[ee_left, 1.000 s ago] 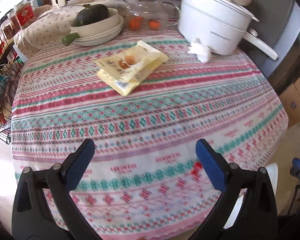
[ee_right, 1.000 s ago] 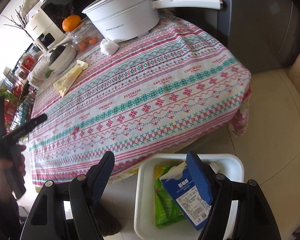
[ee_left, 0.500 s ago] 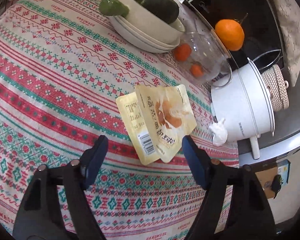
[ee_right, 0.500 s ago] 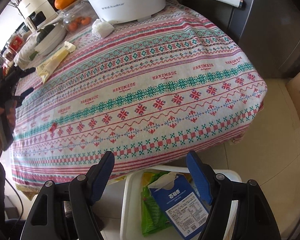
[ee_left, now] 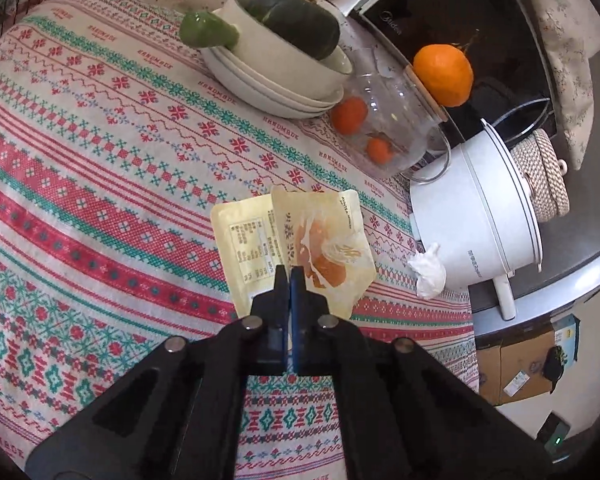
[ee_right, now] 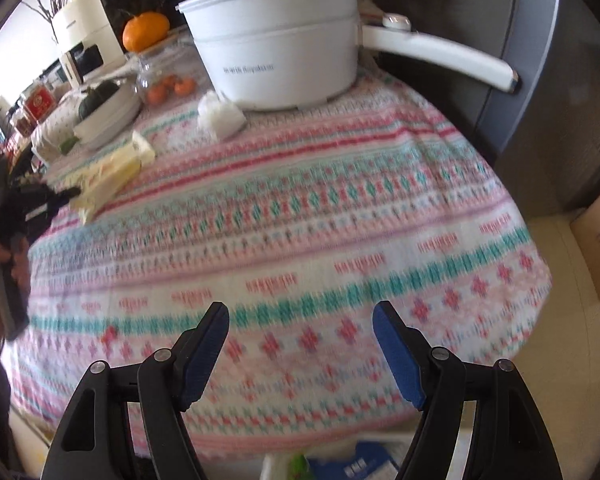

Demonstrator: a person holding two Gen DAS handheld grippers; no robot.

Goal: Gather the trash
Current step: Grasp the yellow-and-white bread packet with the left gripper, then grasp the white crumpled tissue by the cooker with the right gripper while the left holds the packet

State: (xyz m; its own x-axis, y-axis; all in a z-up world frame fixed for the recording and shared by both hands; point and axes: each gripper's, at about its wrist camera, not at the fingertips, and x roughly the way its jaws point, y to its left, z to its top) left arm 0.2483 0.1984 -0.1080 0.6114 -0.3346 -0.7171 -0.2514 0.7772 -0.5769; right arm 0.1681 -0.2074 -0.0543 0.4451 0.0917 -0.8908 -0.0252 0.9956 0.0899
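Observation:
Two yellow snack wrappers [ee_left: 296, 240] lie overlapped on the patterned tablecloth [ee_left: 100, 184]. My left gripper [ee_left: 290, 274] is shut on their near edge; the right wrist view shows it [ee_right: 66, 196] at the wrappers [ee_right: 108, 176]. A crumpled white tissue [ee_left: 428, 270] lies beside the white pot [ee_left: 484, 216]; the right wrist view shows it too [ee_right: 220, 116]. My right gripper [ee_right: 300, 316] is open and empty above the table's near edge. The white bin [ee_right: 340, 466] with a blue carton and green wrapper is just below it.
Stacked bowls with a dark squash [ee_left: 292, 52], a glass jar of small oranges [ee_left: 384, 128] and a large orange [ee_left: 444, 74] stand at the back. The pot's long handle [ee_right: 436, 54] sticks out to the right. A cardboard box [ee_left: 516, 364] sits on the floor.
My left gripper moved in on the yellow wrappers and shut on their edge. My right gripper rose from over the bin toward the table; its view is blurred.

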